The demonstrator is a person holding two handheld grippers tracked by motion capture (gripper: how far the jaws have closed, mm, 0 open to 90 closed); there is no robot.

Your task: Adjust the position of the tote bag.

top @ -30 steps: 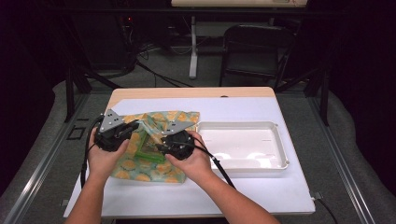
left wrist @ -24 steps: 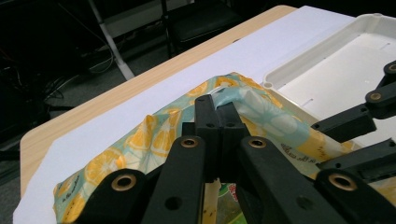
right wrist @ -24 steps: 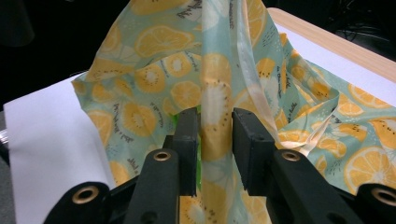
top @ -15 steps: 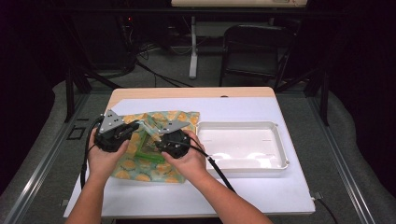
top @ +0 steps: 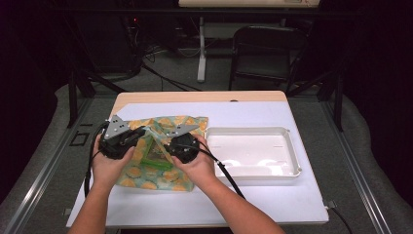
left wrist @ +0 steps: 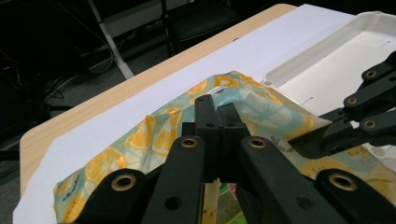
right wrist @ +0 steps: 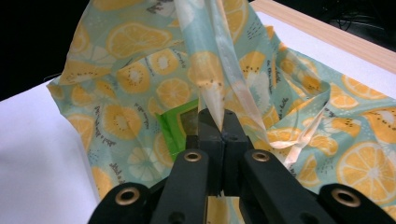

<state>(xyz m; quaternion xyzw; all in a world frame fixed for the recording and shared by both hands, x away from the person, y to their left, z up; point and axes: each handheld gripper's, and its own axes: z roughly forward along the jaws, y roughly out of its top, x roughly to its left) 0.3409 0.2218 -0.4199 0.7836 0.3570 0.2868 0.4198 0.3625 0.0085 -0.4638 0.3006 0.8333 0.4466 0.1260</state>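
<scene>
The left hand-held gripper (left wrist: 218, 122) pinches one edge of the lemon bag (top: 168, 127). The right hand-held gripper (right wrist: 218, 125) has just been closing, and it now pinches the bag's other edge. The bag lies on the counter (top: 160, 207), left of the white tray (top: 293, 161). It looks soft, thin and floppy, so the edges are the best place to hold. A green packet (right wrist: 173, 126) peeks out. The room behind is dark.
</scene>
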